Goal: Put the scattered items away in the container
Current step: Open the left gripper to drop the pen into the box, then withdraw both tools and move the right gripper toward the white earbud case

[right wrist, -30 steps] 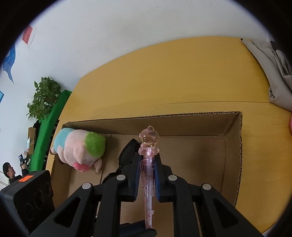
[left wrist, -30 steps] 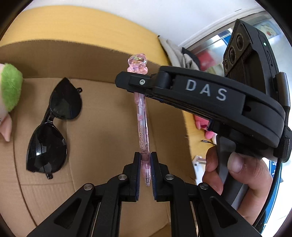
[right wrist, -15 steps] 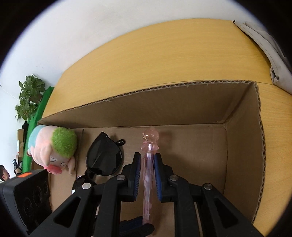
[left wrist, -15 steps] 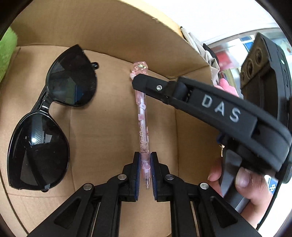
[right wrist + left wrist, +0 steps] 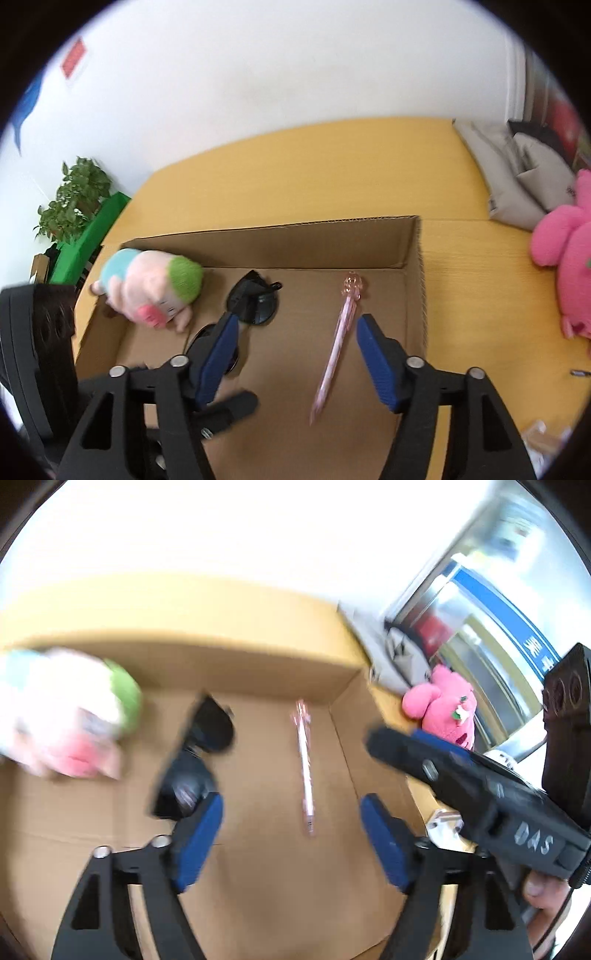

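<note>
A pink pen (image 5: 306,771) with a bear-shaped top lies on the floor of the cardboard box (image 5: 258,672); it also shows in the right wrist view (image 5: 338,341), inside the box (image 5: 280,240). Black sunglasses (image 5: 192,764) (image 5: 255,299) and a pig plush with green hair (image 5: 70,716) (image 5: 151,288) lie in the box to the left. My left gripper (image 5: 291,840) is open and empty above the box floor. My right gripper (image 5: 295,360) is open and empty, with the pen below between its fingers.
A pink plush toy (image 5: 443,709) (image 5: 565,251) lies on the yellow table right of the box. Grey cloth bags (image 5: 517,177) sit at the table's far right. A potted plant (image 5: 74,199) stands beyond the table's left end.
Both grippers have opened and let go of the pink pen, which now lies on the box floor. Both have pulled back and up from the box.
</note>
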